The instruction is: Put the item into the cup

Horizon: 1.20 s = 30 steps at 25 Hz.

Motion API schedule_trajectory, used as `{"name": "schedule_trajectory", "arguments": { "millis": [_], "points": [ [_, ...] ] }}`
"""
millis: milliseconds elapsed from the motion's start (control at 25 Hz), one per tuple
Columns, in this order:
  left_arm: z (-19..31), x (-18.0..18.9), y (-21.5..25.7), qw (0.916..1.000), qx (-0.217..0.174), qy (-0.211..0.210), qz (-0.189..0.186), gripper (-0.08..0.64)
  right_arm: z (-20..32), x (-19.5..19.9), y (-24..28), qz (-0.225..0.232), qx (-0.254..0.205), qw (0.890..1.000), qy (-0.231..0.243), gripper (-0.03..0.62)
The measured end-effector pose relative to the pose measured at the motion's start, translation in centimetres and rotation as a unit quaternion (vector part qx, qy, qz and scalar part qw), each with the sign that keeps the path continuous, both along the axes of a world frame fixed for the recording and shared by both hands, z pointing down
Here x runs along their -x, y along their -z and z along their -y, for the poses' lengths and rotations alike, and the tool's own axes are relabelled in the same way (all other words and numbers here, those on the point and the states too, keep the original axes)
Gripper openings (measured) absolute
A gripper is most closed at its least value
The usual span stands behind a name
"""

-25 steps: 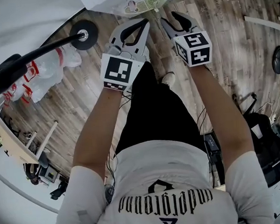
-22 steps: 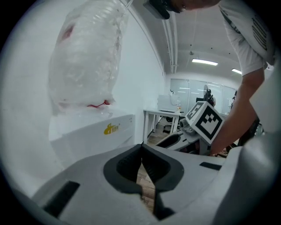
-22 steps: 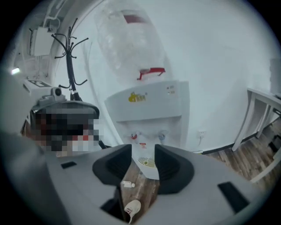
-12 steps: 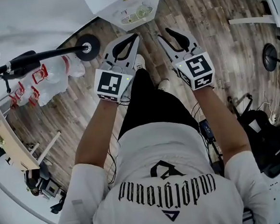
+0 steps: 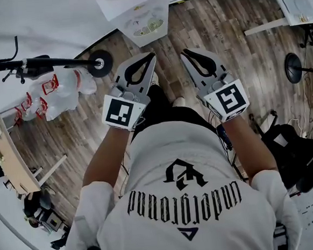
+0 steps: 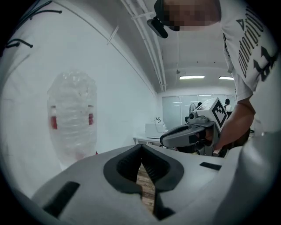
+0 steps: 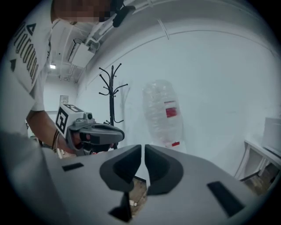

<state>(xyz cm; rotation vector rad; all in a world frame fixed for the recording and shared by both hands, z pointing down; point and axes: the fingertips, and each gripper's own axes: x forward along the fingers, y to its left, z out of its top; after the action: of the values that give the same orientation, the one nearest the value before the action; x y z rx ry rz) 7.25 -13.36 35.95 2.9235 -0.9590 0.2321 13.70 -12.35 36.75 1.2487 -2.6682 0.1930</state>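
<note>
Left grey plastic two-jaw gripper (image 6: pixel 141 148): tips touching, empty. Right grey plastic two-jaw gripper (image 7: pixel 143 148): jaws closing, thin slit left, nothing between. Brown wood-plank floor (image 5: pixel 235 24) below.

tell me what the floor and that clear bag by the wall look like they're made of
The floor looks like wood or wood-look laminate planks with a matte grey-brown finish. Grain and plank seams show, but whether it is real wood is unclear. The clear bag looks like thin transparent plastic film, glossy and crinkled, with red printed patches. It may be stuffed with clear bottles, though that is hard to confirm.
</note>
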Motion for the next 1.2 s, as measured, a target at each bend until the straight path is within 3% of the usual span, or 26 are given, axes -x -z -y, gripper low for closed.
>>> {"name": "schedule_trajectory", "arguments": {
  "millis": [440, 840, 1200],
  "points": [
    [-6.7, 0.9, 4.8, 0.9993, -0.034, 0.012, -0.004, 0.008, -7.7, -1.1, 7.4, 0.030, -0.053, 0.998, 0.018, 0.006],
    [-9.6, 2.0, 7.6, 0.9986, -0.045, 0.025, -0.012, 0.008, -10.9, -1.3, 9.3, 0.032, -0.067, 0.996, 0.046, 0.005],
    [-11.6, 3.4, 10.1, 0.9989, -0.043, -0.012, -0.012, 0.008, -12.8, 1.5, 10.5, 0.034, -0.072, 0.996, 0.046, 0.005]
  ]
}}
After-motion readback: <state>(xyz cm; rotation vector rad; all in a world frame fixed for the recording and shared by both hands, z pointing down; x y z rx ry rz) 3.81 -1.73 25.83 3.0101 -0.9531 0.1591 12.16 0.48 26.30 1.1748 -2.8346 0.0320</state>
